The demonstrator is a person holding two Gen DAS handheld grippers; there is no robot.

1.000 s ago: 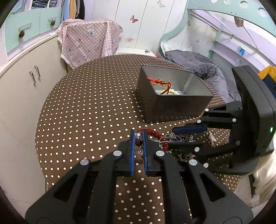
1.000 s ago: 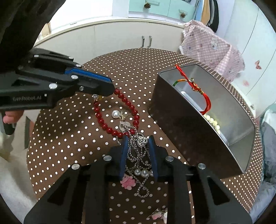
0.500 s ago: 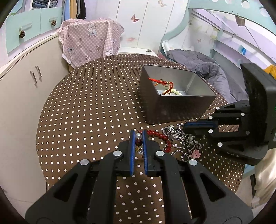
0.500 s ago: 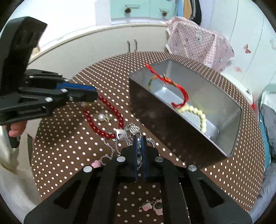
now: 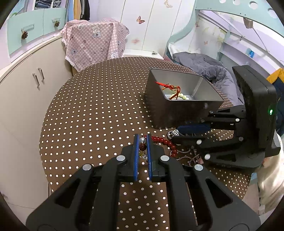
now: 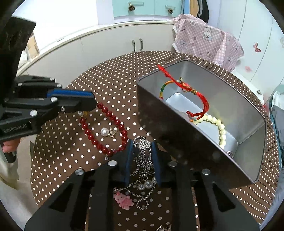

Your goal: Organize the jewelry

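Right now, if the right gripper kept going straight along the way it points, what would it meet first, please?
Probably the silver chain lying between the opening fingers of the right gripper, then the dotted tablecloth beneath it; the metal tin stands just right of that line.

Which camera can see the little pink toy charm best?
The right wrist view. The pink charm lies in plain sight on the chain between the right gripper's arms. In the left wrist view only a pink sliver peeks out beside the right gripper.

Home bedroom, likely a child's. Evidence: bunk bed frame (image 5: 230, 10) in pale green with a grey duvet (image 5: 204, 65); butterfly stickers (image 5: 140, 19) on white wardrobe doors; hanging clothes (image 5: 79, 8); mint drawers (image 6: 134, 7) with pinecone pulls; pink bear-print cloth (image 5: 94, 40); round table (image 5: 92, 113) under dotted brown cover.
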